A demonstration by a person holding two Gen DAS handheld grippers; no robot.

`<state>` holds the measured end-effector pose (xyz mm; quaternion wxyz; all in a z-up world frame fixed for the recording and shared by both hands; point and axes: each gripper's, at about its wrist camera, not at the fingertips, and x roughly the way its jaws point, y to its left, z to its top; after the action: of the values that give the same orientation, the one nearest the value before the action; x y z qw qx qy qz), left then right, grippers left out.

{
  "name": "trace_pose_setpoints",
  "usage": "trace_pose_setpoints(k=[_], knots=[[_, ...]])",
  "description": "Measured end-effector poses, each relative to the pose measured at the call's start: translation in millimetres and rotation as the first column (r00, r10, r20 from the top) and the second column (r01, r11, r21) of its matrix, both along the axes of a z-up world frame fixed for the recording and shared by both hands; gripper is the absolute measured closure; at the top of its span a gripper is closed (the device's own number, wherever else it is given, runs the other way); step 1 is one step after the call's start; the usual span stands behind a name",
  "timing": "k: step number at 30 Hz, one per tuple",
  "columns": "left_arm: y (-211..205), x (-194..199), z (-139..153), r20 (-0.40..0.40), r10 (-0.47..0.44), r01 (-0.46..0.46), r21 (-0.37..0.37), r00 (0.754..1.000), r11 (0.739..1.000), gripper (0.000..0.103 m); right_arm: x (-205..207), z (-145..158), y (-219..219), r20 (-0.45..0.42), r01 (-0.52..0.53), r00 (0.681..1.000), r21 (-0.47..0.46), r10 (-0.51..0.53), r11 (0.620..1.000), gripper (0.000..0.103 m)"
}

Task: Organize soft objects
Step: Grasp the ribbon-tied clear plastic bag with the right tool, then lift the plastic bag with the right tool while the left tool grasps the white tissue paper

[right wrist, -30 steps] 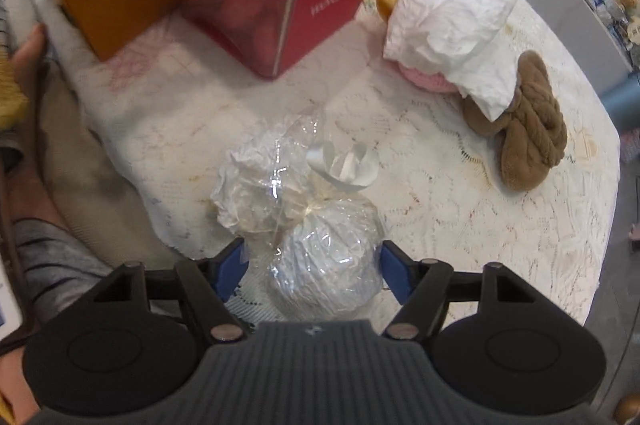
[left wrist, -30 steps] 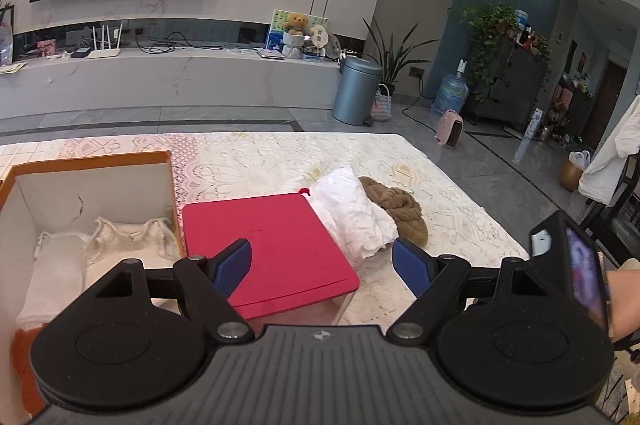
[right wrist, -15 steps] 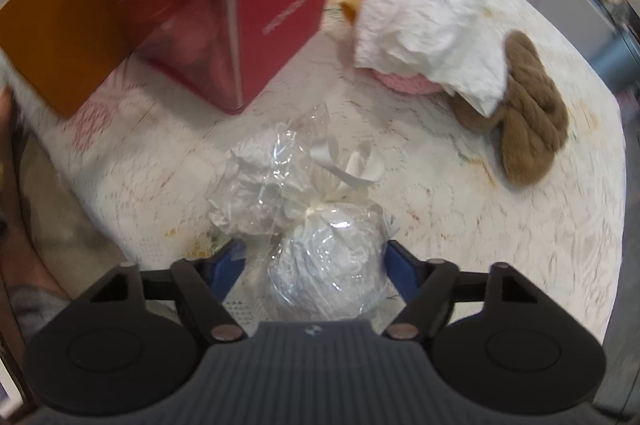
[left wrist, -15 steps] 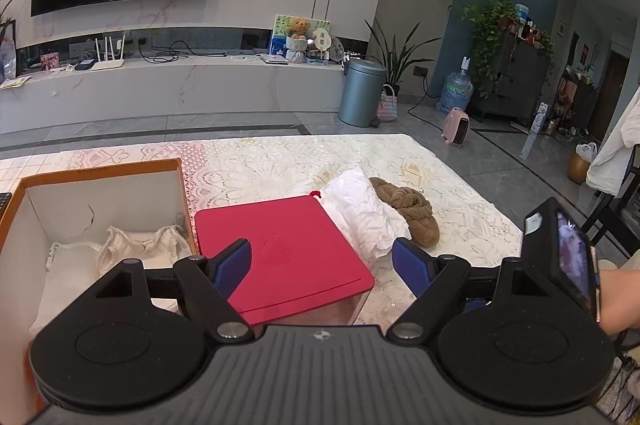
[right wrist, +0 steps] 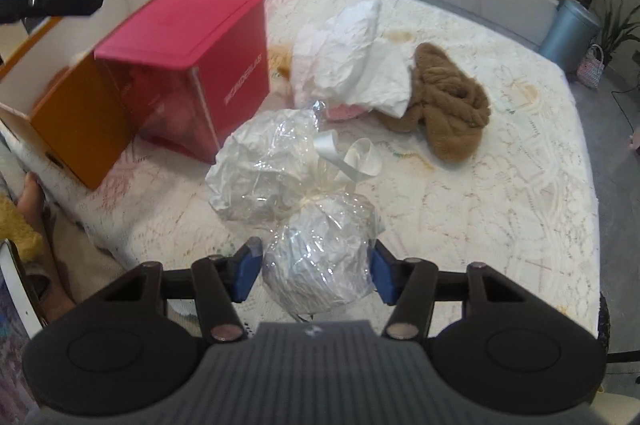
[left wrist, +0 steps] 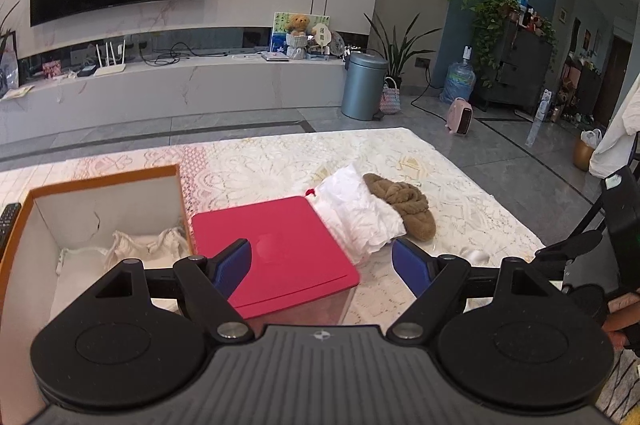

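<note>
Cellophane-wrapped white bundle (right wrist: 320,265), ribbon-tied: on lace-covered bench (right wrist: 500,225), between right gripper (right wrist: 314,275) jaws, which are closing, pads at its sides. Likely light, soft, crinkly, slippery; grip the round body, not the neck. Left gripper (left wrist: 322,267) jaws apart, empty, above red box (left wrist: 276,249).

A table (right wrist: 500,209) covered in white lace cloth carries an open orange box (right wrist: 80,113) touching a red box (right wrist: 188,65). Crumpled white paper (right wrist: 352,65), a brown plush bundle (right wrist: 448,105) and a cellophane-wrapped bundle (right wrist: 288,185) lie beside them.
</note>
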<state>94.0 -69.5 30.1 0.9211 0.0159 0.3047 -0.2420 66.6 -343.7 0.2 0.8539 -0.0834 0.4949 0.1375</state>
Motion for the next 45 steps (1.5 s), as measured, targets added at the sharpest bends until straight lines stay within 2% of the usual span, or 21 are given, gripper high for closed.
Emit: trace_pose_setpoints(k=[4, 9, 15, 19, 21, 25, 34, 37, 39, 41, 42, 44, 45], knots=[[-21, 5, 5, -0.021, -0.047, 0.048, 0.046, 0.999, 0.998, 0.009, -4, 20, -22, 0.091, 0.118, 0.987, 0.177, -0.136, 0.977, 0.046], [-50, 19, 9, -0.048, -0.139, 0.143, 0.093, 0.989, 0.985, 0.009, 4, 31, -24, 0.146, 0.140, 0.973, 0.246, -0.180, 0.959, 0.046], [-85, 47, -5, -0.117, -0.109, 0.134, 0.232, 0.987, 0.963, 0.009, 22, 29, -51, 0.131, 0.238, 0.945, 0.354, -0.299, 0.905, 0.046], [-101, 64, -20, -0.190, -0.078, 0.125, 0.250, 0.979, 0.960, 0.009, 23, 20, -68, 0.127, 0.319, 0.908, 0.407, -0.399, 0.856, 0.046], [-110, 72, -26, -0.237, -0.054, 0.112, 0.237, 0.970, 0.965, 0.009, 21, 11, -68, 0.131, 0.324, 0.904, 0.412, -0.408, 0.852, 0.046], [-133, 86, -34, -0.272, -0.059, 0.125, 0.234, 0.961, 0.964, 0.009, 24, -10, -67, 0.118, 0.321, 0.918, 0.341, -0.379, 0.884, 0.046], [-178, 127, -63, -0.327, 0.032, 0.089, 0.347, 0.945, 0.933, 0.009, 18, -23, -92, 0.119, 0.366, 0.899, 0.326, -0.422, 0.871, 0.046], [-188, 137, -78, -0.316, 0.089, 0.053, 0.412, 0.944, 0.910, 0.009, 18, -26, -95, 0.108, 0.375, 0.896, 0.332, -0.430, 0.865, 0.046], [-191, 141, -81, -0.275, 0.108, 0.027, 0.445, 0.955, 0.895, 0.009, 18, -28, -97, 0.103, 0.378, 0.895, 0.338, -0.434, 0.862, 0.046], [-192, 145, -85, -0.236, 0.136, -0.013, 0.457, 0.962, 0.889, 0.009, 17, -28, -97, 0.102, 0.381, 0.894, 0.339, -0.436, 0.860, 0.046], [-192, 148, -88, -0.242, 0.142, -0.018, 0.453, 0.960, 0.891, 0.009, 17, -27, -97, 0.103, 0.380, 0.894, 0.342, -0.436, 0.859, 0.046], [-190, 153, -92, -0.266, 0.148, -0.026, 0.411, 0.953, 0.911, 0.014, 16, -27, -97, 0.106, 0.374, 0.895, 0.354, -0.434, 0.857, 0.046], [-186, 153, -92, -0.256, 0.153, -0.048, 0.376, 0.954, 0.926, 0.030, 16, -26, -98, 0.111, 0.372, 0.894, 0.358, -0.435, 0.856, 0.046]])
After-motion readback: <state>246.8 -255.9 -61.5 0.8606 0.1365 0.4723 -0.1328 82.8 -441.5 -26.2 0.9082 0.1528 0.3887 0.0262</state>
